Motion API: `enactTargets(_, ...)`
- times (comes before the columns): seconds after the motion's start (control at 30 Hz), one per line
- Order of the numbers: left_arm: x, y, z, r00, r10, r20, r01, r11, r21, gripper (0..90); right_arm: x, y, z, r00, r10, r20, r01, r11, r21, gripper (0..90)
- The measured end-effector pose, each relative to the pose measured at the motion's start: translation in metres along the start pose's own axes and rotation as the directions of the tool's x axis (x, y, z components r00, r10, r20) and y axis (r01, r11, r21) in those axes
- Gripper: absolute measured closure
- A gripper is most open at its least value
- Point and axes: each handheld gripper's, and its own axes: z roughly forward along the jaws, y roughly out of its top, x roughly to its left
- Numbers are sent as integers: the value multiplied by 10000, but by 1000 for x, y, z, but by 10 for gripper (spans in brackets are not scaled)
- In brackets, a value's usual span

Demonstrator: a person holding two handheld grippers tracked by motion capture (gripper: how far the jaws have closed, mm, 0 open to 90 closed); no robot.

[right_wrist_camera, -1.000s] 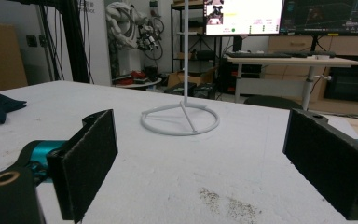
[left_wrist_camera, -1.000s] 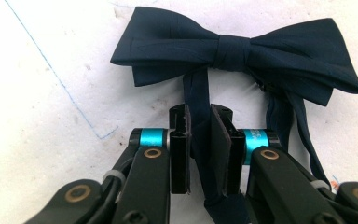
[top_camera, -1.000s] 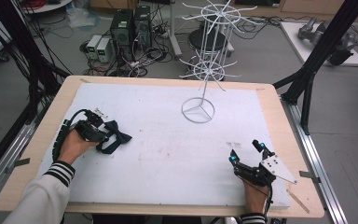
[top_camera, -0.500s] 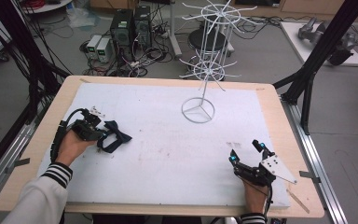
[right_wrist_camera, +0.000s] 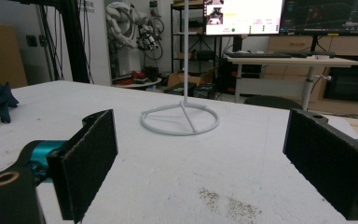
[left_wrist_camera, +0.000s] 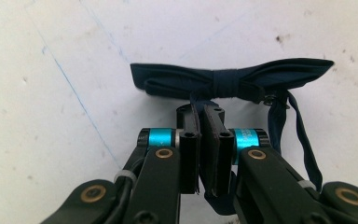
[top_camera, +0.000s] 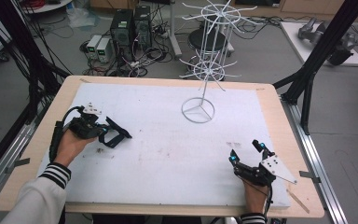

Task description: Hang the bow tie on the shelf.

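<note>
Wooden table [top_camera: 270,93]; white foam sheet [top_camera: 168,154] on it; wire rack [top_camera: 198,110], bow tie [top_camera: 114,135] atop.

The black left claw [left_wrist_camera: 204,140] has two flat, matt black jaws with small screw holes, each carried on a bright turquoise metal collar and black link arms with brass-coloured pivot rings. The black right claw [top_camera: 247,152] has turquoise tips, broad foam-faced jaws and a grey three-cornered plate dotted with screws. A black cable loops from the left claw. The left sleeve [top_camera: 32,198] is pale grey with a black-and-white striped cuff.
</note>
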Motion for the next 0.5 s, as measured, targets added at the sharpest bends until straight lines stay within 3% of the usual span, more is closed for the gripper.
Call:
enactTargets(0.17,-3,4,-6,10000,29,57,-24,9961,-877,849,-1,0,0,10000,-73,8,73,10000,-40,90)
enactTargets(0.2,-3,4,-6,10000,29,57,-24,9961,-877,849,0,0,0,10000,15,4,-15,10000,8,90)
enactTargets(0.27,-5,6,-8,9999,61,126,-44,9908,-1351,849,0,0,0,10000,3,0,-3,10000,4,90)
enactTargets(0.37,-7,8,-10,9998,108,165,-81,9874,-1580,849,0,0,0,10000,-59,13,59,10000,-36,90)
enactTargets(0.43,-9,10,-11,9998,67,207,-27,9829,-1840,850,-1,0,0,10000,-70,11,70,10000,-44,90)
enactTargets(0.5,-10,13,-14,9994,-56,333,131,9733,-2293,850,0,0,0,10000,9,-7,-9,10000,-4,90)
